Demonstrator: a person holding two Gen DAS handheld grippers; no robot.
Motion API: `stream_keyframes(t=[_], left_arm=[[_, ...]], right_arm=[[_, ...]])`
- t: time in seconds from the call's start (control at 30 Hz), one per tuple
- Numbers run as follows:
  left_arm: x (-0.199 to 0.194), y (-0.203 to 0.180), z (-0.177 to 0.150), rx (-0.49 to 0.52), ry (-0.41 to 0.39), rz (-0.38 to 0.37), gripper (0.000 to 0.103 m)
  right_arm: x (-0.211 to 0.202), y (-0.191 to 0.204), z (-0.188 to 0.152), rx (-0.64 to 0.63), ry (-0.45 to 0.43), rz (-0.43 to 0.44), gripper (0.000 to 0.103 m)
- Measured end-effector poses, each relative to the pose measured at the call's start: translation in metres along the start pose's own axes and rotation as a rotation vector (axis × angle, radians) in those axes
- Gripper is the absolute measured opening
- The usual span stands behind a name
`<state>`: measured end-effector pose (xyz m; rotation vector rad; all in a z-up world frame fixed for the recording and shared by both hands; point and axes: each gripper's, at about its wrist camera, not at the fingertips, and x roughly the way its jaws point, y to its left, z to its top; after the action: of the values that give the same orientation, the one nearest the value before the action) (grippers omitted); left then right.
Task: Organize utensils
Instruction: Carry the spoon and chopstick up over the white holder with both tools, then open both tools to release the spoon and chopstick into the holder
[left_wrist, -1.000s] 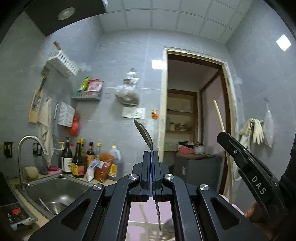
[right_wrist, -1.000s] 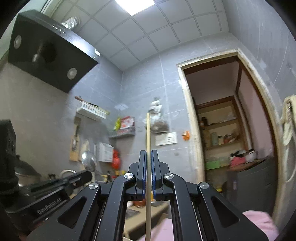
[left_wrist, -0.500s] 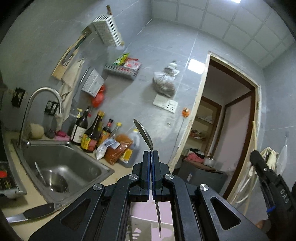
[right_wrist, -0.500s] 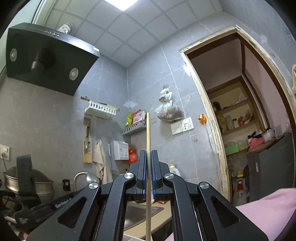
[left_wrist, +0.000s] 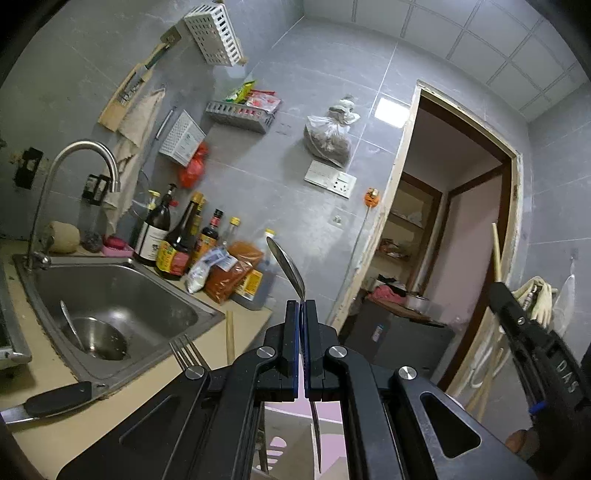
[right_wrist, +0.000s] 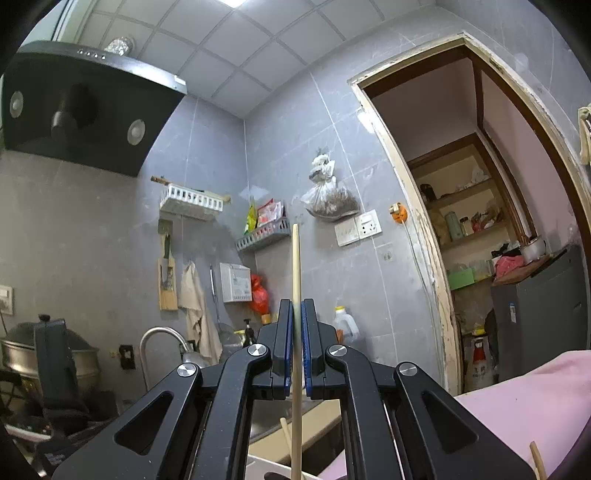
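Note:
My left gripper (left_wrist: 302, 306) is shut on a metal spoon (left_wrist: 286, 264); its bowl sticks up past the fingertips and its handle hangs below the jaws. A wooden chopstick (right_wrist: 295, 266) stands upright in my right gripper (right_wrist: 295, 306), which is shut on it. That right gripper (left_wrist: 532, 332) also shows at the right edge of the left wrist view, with the chopstick (left_wrist: 496, 251) rising from it. A fork (left_wrist: 186, 350), a loose chopstick (left_wrist: 229, 338) and a black-handled knife (left_wrist: 55, 400) lie on the beige counter (left_wrist: 140, 402) beside the sink (left_wrist: 118, 295). A ladle (left_wrist: 70, 325) rests in the sink.
A tap (left_wrist: 85, 158), sauce bottles (left_wrist: 173, 236) and spice bags (left_wrist: 232, 273) line the wall behind the sink. White slotted baskets (left_wrist: 216, 33) hang on the grey tiles. An open doorway (left_wrist: 443, 240) is to the right. A range hood (right_wrist: 81, 107) and a pot (right_wrist: 22, 350) stand left.
The left wrist view has rolled and sunk: sink, counter, fork and knife have come into sight and drawn nearer. The right wrist view has dropped a little. Both grips are unchanged.

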<state>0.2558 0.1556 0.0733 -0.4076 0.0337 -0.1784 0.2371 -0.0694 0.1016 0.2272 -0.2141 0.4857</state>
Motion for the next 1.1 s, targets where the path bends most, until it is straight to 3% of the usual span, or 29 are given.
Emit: stream_keyframes(t=[0.47, 0.8, 1.1], left_arm=[[0.005, 0.005, -0.008, -0.021, 0.022, -0.006, 0.001], [0.002, -0.016, -0.030, 0.140, 0.035, 0.018, 0.001], [-0.004, -0.018, -0.035, 0.141, 0.051, -0.004, 0.003]], right_arm=[[0.006, 0.004, -0.017, -0.033, 0.041, -0.020, 0.003], [0.007, 0.004, -0.028, -0.043, 0.080, -0.022, 0.003], [0.005, 0.003, -0.029, -0.044, 0.094, -0.020, 0.005]])
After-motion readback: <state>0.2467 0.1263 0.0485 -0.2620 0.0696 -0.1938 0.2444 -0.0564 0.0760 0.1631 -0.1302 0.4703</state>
